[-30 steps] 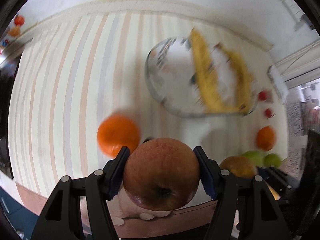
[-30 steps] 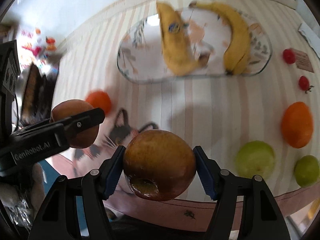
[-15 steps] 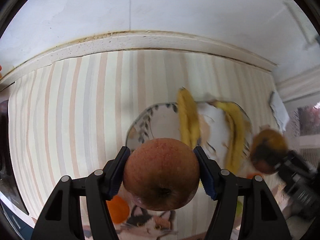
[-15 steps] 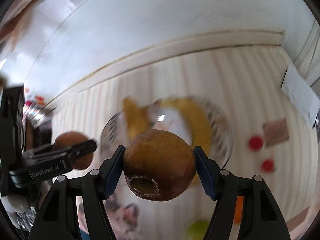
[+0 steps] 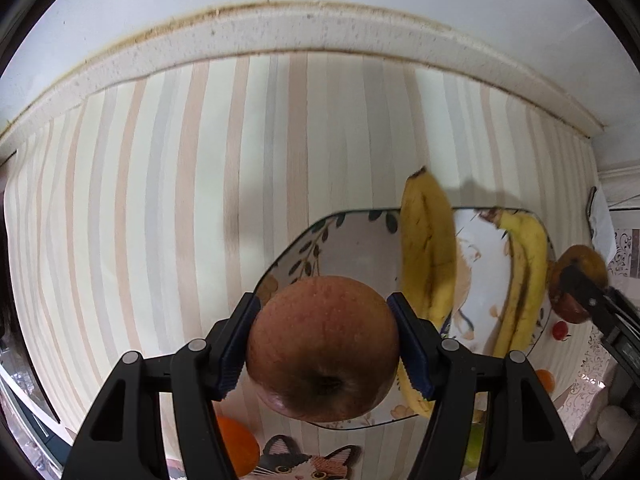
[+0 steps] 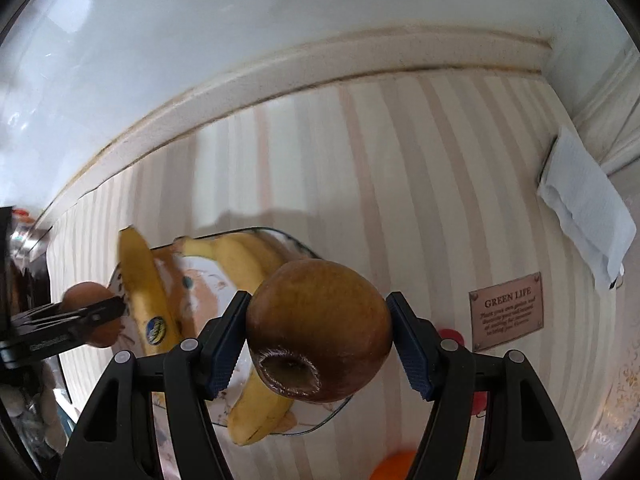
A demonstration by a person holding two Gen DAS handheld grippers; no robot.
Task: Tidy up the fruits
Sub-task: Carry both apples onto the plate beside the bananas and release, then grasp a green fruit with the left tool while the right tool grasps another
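My left gripper (image 5: 323, 344) is shut on a reddish apple (image 5: 323, 348), held above the near left rim of a patterned glass plate (image 5: 340, 252). Two bananas (image 5: 428, 256) lie on the plate. My right gripper (image 6: 319, 340) is shut on a brownish apple (image 6: 319, 330), held above the plate's right side (image 6: 208, 292). Each gripper shows in the other's view: the right one with its apple (image 5: 576, 288) at the right edge, the left one with its apple (image 6: 90, 314) at the left edge.
A striped mat (image 5: 160, 200) covers the counter up to a white wall ledge (image 5: 320, 28). An orange (image 5: 236, 446) and a cat print (image 5: 296, 460) lie near the front. A "GREEN LIFE" plaque (image 6: 507, 312), red cherry tomatoes (image 6: 452, 336) and a folded white cloth (image 6: 584, 204) lie right.
Both grippers have lifted and moved forward with their apples, from over the loose fruit at the mat's front to over the plate. The view now reaches the wall.
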